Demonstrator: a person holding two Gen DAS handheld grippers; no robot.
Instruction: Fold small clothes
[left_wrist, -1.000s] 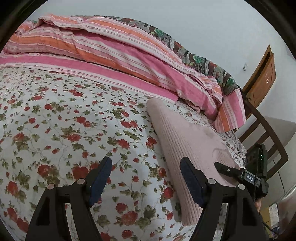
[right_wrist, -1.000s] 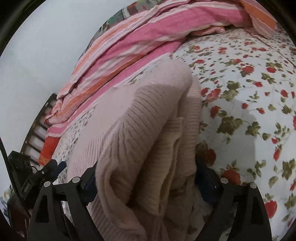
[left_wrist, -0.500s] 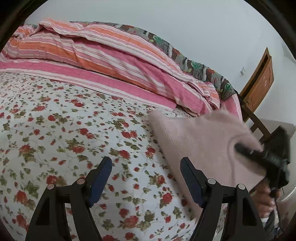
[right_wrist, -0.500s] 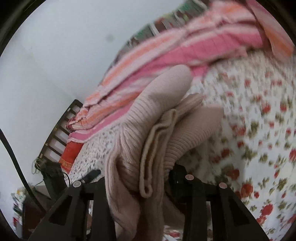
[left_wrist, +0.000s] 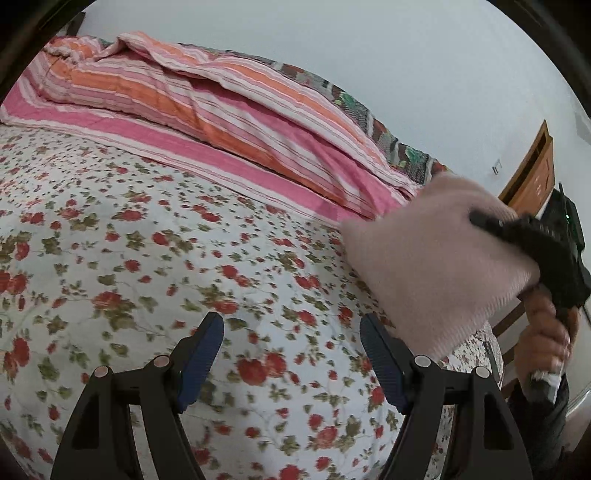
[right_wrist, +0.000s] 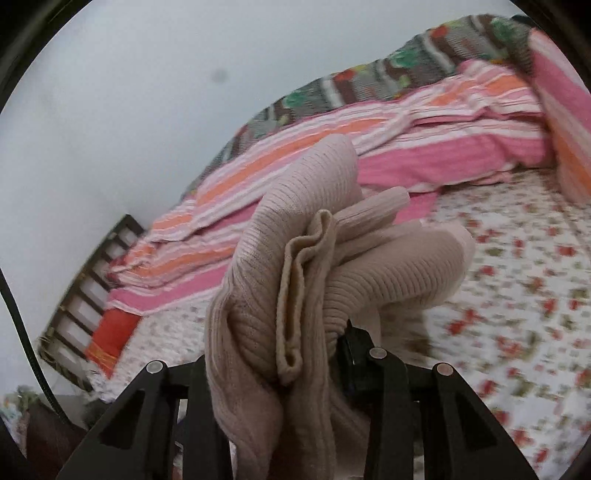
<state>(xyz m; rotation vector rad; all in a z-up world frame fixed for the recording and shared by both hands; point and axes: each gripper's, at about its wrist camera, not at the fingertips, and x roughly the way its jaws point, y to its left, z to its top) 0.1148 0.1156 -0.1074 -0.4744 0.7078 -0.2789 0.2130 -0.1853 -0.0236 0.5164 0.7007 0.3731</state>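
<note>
A folded pale pink ribbed knit garment (right_wrist: 310, 266) is bunched between the jaws of my right gripper (right_wrist: 273, 369), which is shut on it and holds it up above the floral bedsheet (right_wrist: 517, 295). In the left wrist view the same garment (left_wrist: 432, 266) hangs in the air at the right, with my right gripper (left_wrist: 524, 240) and the hand holding it behind. My left gripper (left_wrist: 291, 354) is open and empty, low over the floral bedsheet (left_wrist: 147, 258).
A pink and orange striped quilt (left_wrist: 221, 110) is heaped along the far side of the bed against the white wall. A wooden door (left_wrist: 532, 177) and a dark chair frame stand at the right. A slatted footboard (right_wrist: 85, 291) shows at the left.
My right gripper has closed on the folded garment and lifted it clear off the bed. The left gripper has stayed open and tilted a little higher.
</note>
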